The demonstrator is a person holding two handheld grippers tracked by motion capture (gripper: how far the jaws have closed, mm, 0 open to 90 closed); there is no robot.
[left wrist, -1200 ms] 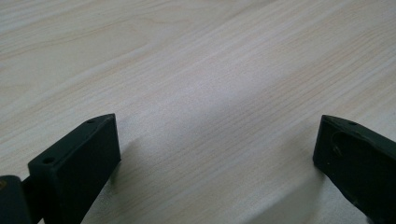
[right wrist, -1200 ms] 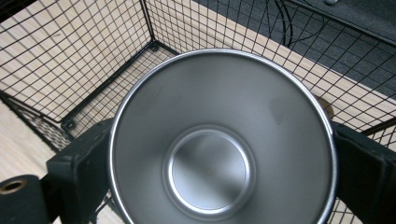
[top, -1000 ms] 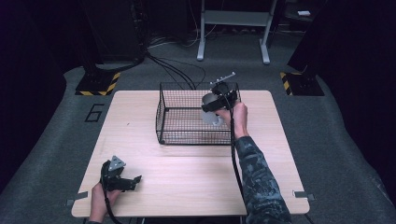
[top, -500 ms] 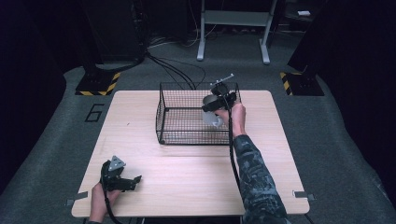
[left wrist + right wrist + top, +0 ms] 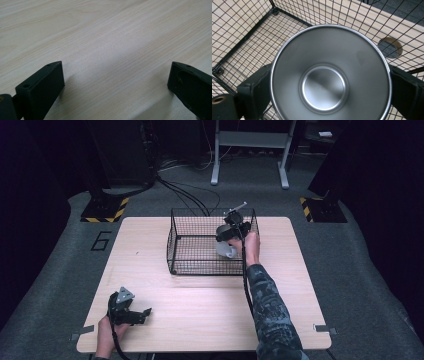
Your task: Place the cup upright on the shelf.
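Note:
A steel cup (image 5: 329,75) sits between the jaws of my right gripper (image 5: 329,82), which is shut on its sides; I look straight into its empty inside. In the high view the right gripper (image 5: 226,242) holds the cup (image 5: 225,250) low inside the black wire basket (image 5: 172,240), near its right wall. My left gripper (image 5: 142,314) rests near the table's front left corner, held by a hand. Its jaws stand wide apart over bare wood in the left gripper view (image 5: 115,82), with nothing between them.
The wire basket (image 5: 244,40) stands at the back middle of the wooden table (image 5: 200,305). A round hole (image 5: 390,47) in the tabletop shows beyond the basket's wall. Cables and striped floor markers (image 5: 105,210) lie on the floor behind the table.
My right gripper has carried the cup a little lower into the basket. The left gripper has stayed where it was.

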